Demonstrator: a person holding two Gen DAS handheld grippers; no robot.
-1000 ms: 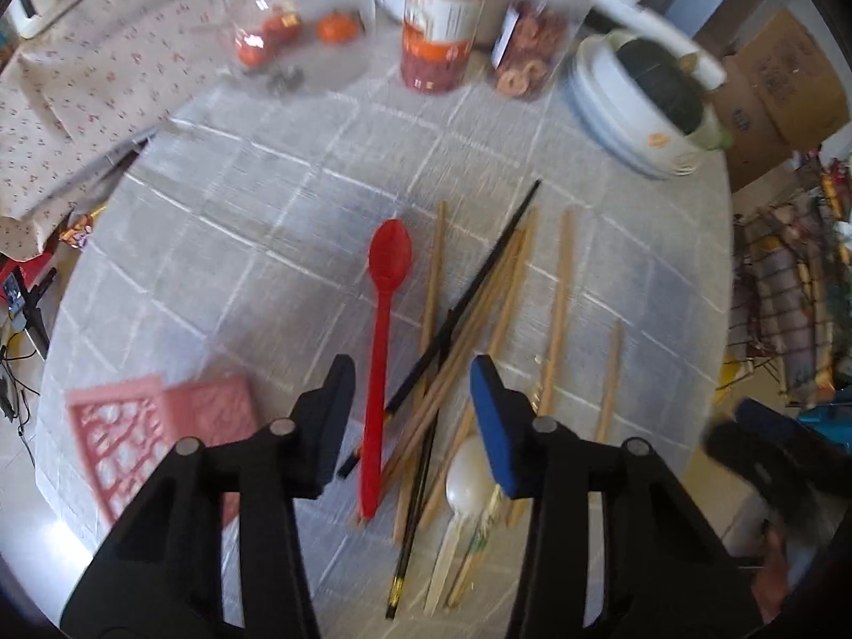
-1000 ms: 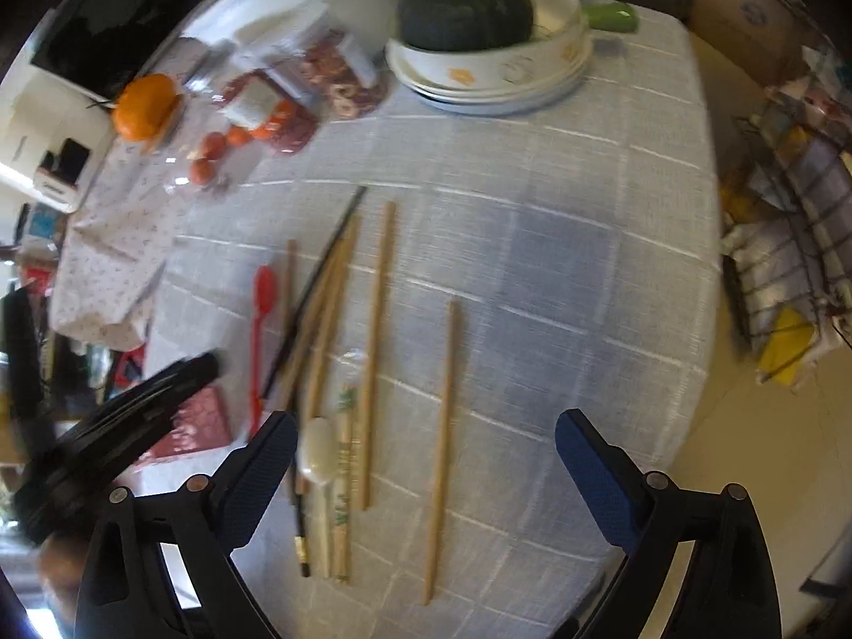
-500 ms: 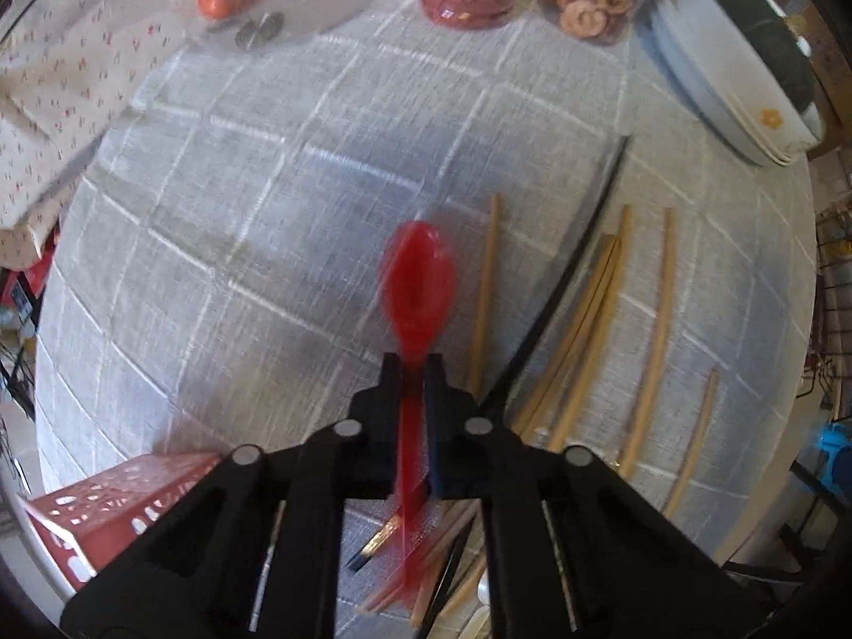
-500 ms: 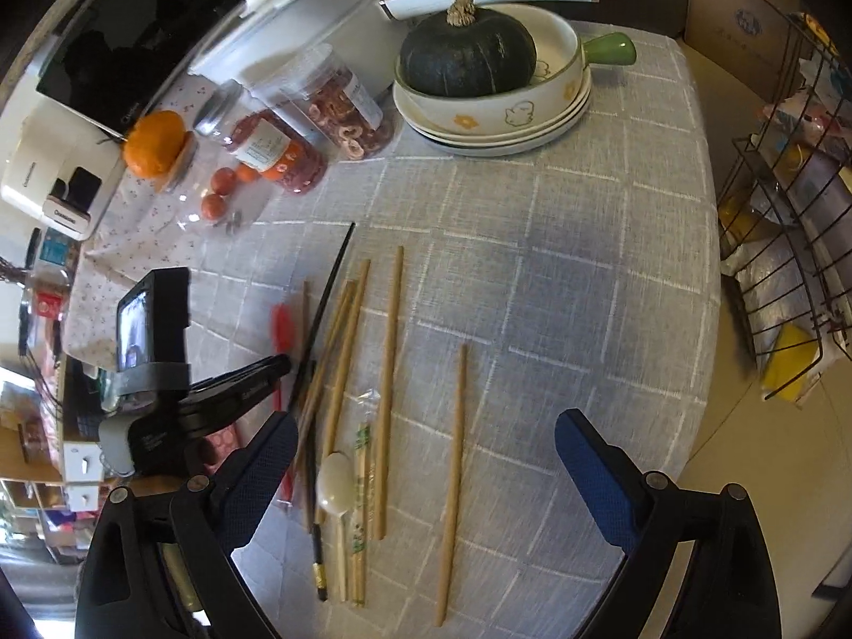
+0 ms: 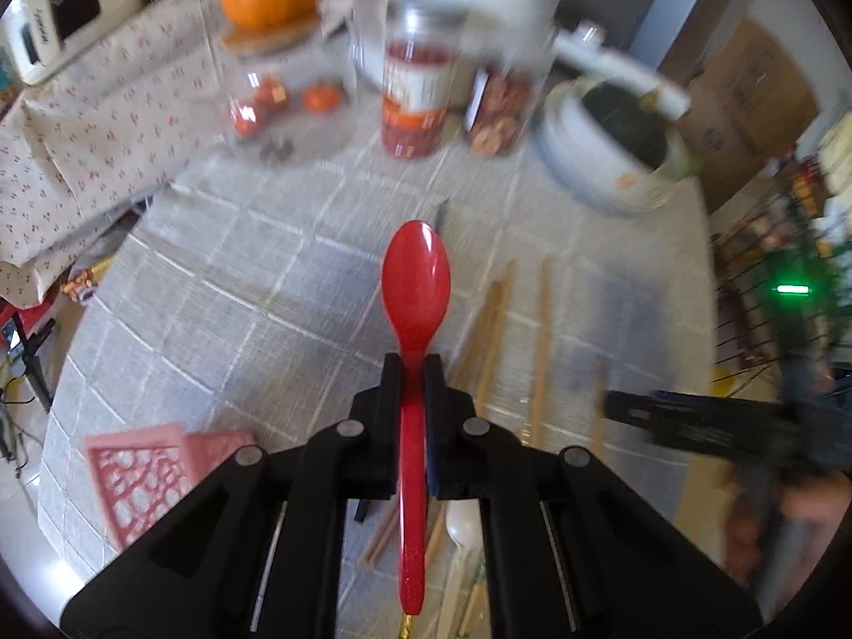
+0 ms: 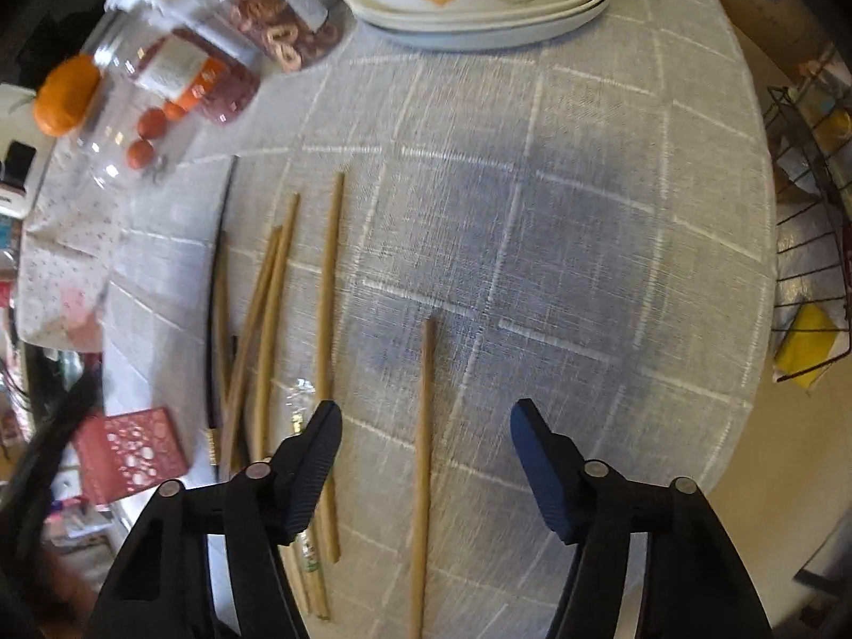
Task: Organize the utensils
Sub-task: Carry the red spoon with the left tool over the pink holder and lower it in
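A pink lattice holder point(image 5: 139, 474) is seen lying at the left edge of the grey checked tablecloth point(image 5: 223, 287). The red spoon point(image 5: 415, 287) is pinched by its handle between the closed jaws of the left gripper point(image 5: 412, 373) and is held clear of the cloth, bowl forward. Wooden chopsticks point(image 6: 271, 319) are spread beside it. A single chopstick point(image 6: 424, 426) is straddled, untouched, by the right gripper point(image 6: 423, 426), whose jaws have just been closing yet are seen parted.
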